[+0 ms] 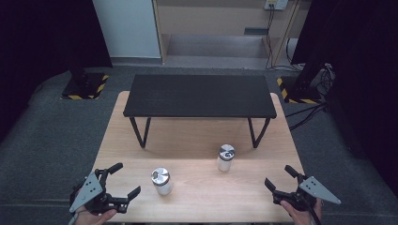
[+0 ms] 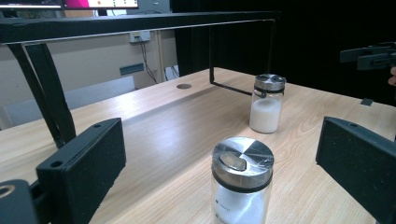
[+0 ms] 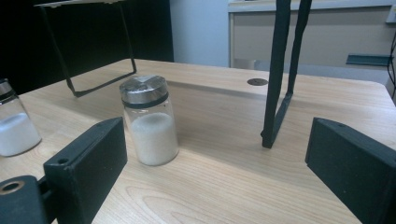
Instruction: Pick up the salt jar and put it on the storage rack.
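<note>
The left gripper (image 1: 126, 180) hovered at about 7 o'clock over the near-left corner of the wooden table (image 1: 197, 131), jaws spread wide with nothing between the pads. The right gripper (image 1: 280, 177) sat at about 5 o'clock by the near-right corner, jaws likewise wide apart and empty. Each was held by a hand at the table's near edge.

Two glass shakers with metal lids, each partly filled with white grains, stood upright on the bare wood. The nearer shaker (image 1: 161, 181) stood just beside the left gripper, toward 3 o'clock from it; in the left gripper view it (image 2: 242, 182) lay between the spread jaws, untouched. The farther shaker (image 1: 225, 158) stood right of centre, toward 10 o'clock from the right gripper and well apart from it; in the right gripper view it (image 3: 150, 120) stood just past the left jaw.

A black low shelf (image 1: 199, 95) on thin legs spanned the far half, at 12 o'clock. Open wood lay between the shakers and around both grippers
</note>
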`<state>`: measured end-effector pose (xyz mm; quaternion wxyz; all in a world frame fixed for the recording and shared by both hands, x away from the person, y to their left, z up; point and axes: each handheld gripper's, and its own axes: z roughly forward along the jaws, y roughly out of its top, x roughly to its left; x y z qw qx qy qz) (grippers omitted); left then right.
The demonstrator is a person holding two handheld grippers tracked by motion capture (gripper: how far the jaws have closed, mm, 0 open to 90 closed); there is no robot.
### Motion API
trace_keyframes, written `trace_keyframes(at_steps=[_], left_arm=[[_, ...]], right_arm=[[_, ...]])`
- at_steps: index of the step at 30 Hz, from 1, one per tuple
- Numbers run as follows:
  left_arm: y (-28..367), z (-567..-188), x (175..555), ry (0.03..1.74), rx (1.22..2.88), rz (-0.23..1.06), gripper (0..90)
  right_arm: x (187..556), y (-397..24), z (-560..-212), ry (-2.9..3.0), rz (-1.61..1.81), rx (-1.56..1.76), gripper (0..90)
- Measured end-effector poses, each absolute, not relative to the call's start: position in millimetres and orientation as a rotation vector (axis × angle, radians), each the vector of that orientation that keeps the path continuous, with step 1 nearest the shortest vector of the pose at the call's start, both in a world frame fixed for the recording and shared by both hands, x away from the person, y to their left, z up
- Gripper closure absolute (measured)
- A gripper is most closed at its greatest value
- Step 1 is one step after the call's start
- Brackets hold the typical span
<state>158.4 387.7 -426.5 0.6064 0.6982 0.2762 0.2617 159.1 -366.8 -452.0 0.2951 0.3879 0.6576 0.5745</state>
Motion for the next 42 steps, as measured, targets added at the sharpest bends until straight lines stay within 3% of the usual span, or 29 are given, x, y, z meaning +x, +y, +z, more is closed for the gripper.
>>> trace_keyframes(at_steps=[22,31,42], left_arm=[[388.4,-420.8,160.6,0.606,1.660,0.582,0.5],[401.9,-389.4,152.2,0.563,1.638,0.561,0.7],[403.1,-339.3,156.5,0.552,1.800,0.574,0.5]], right_arm=[[162.2,-373.4,-455.8,1.736,1.563,1.029,6.1],[159.9,-370.9,-453.7,1.749,1.556,0.997,6.2],[159.8,-372.1,-454.0,1.745,1.555,1.000,6.3]])
